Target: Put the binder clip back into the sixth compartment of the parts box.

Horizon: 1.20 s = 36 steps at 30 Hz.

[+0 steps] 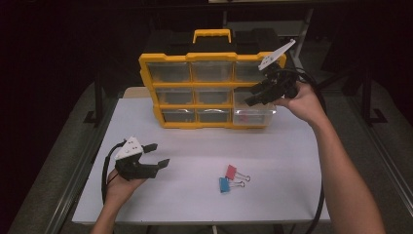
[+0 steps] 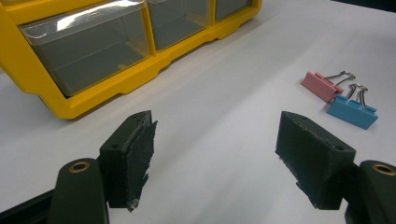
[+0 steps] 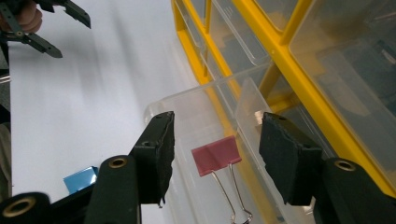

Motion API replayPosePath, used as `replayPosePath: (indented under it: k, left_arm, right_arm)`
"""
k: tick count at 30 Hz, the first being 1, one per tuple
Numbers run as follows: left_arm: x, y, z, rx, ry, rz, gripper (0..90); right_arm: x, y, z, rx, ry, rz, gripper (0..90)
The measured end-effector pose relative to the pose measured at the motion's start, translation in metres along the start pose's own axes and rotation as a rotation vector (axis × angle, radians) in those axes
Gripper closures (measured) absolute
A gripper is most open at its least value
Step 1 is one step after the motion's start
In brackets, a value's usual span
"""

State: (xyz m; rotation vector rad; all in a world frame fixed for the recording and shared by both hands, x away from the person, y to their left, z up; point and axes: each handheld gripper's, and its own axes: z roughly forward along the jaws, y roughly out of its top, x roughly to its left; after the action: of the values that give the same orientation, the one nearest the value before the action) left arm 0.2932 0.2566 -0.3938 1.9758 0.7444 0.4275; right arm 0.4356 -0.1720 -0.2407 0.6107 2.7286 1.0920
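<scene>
Left gripper (image 1: pixel 158 153) low over table (image 1: pixel 292 161), jaws apart, nothing between. Right gripper (image 3: pixel 215 154) agape above pulled-out clear drawer (image 1: pixel 253 117), pink binder clip (image 3: pixel 217 155) lying inside, unheld. Yellow organizer (image 1: pixel 146 73) behind.

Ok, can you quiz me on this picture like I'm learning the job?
1. How many binder clips lie on the white table in front of the yellow organizer?
2. True or false: the left gripper is shut on a clip.
3. Which drawer of the organizer is pulled out? A) top left B) middle C) bottom right

Key
1. Two: a pink clip and a blue clip, side by side.
2. False. Its jaws stand open with nothing between them.
3. C, the bottom right drawer.
</scene>
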Motion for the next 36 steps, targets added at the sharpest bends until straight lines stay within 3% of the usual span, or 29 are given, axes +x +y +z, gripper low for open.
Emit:
replayPosePath:
  k: [7,18,28,36]
  left_arm:
    - [0.001,0.001,0.0,-0.003,0.004,0.022,27.8]
    - [0.0,0.0,0.0,-0.006,0.004,0.006,27.9]
    - [0.0,0.0,0.0,-0.013,0.004,0.008,27.8]
    - [0.001,0.0,0.0,-0.009,0.004,0.002,27.9]
  right_arm:
    - [0.012,0.002,-0.01,-0.032,0.009,-0.026,43.5]
    - [0.043,0.004,-0.015,-0.057,0.029,-0.098,42.7]
    - [0.065,-0.005,-0.001,-0.043,0.064,-0.145,42.2]
    - [0.076,-0.023,0.011,-0.045,0.09,-0.136,42.2]
